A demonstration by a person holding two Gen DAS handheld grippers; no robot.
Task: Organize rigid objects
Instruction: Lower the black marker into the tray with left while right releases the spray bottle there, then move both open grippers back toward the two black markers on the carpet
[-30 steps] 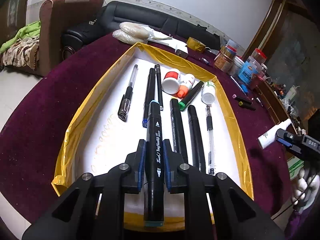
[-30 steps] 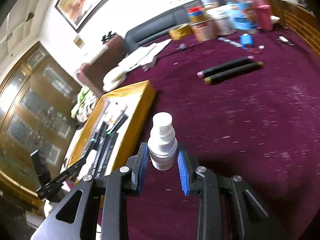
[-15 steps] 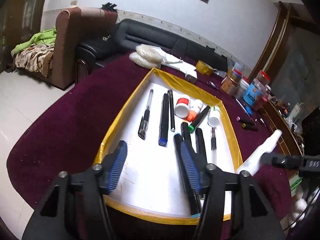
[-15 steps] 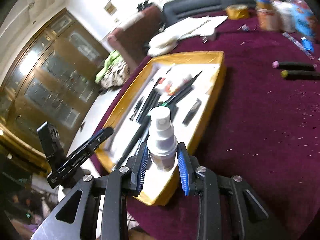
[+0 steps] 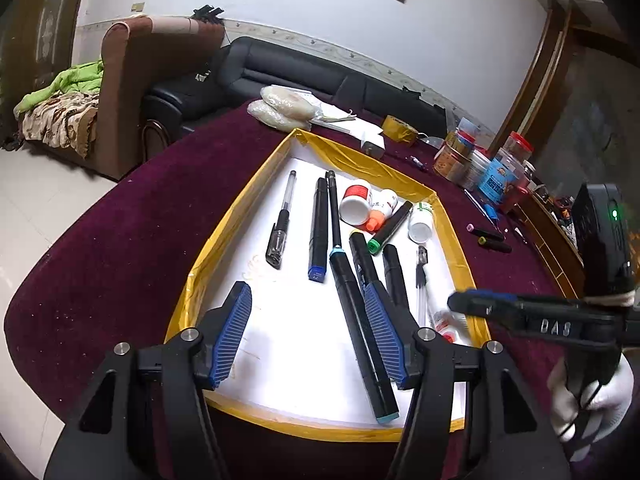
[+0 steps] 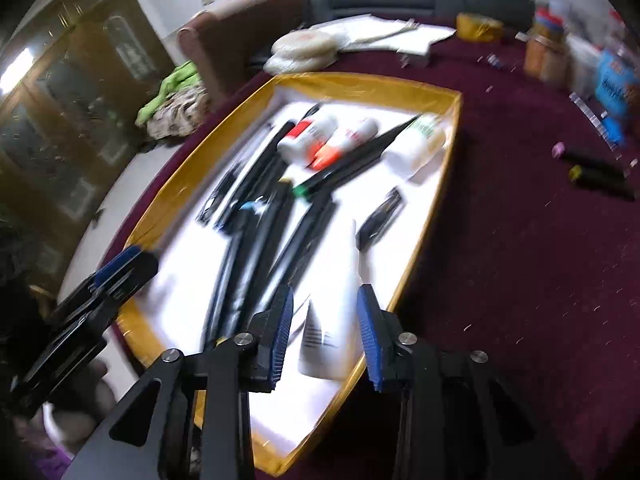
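A yellow-rimmed tray [image 5: 208, 248] with a white floor holds several pens, markers and small bottles. My left gripper [image 5: 308, 336] is open and empty above the tray's near end; the black marker with teal ends [image 5: 360, 328] lies in the tray just below it. My right gripper [image 6: 324, 328] is open over the tray's near right corner, and the white spray bottle [image 6: 336, 320] lies blurred between its pads, on the tray floor [image 6: 320, 392]. The right gripper also shows in the left wrist view [image 5: 472, 304], above that bottle [image 5: 444, 322].
Two black markers [image 6: 596, 170] with pink and yellow caps lie on the maroon tablecloth [image 6: 520, 280] right of the tray. Jars and a blue packet [image 5: 496, 176], a tape roll [image 5: 400, 130] and plastic bags [image 5: 284, 106] stand at the table's far side. A sofa [image 5: 280, 76] is behind.
My left gripper opened and let the black marker down into the tray, then drew back. My right gripper carried the spray bottle over the tray, lowered it and opened.
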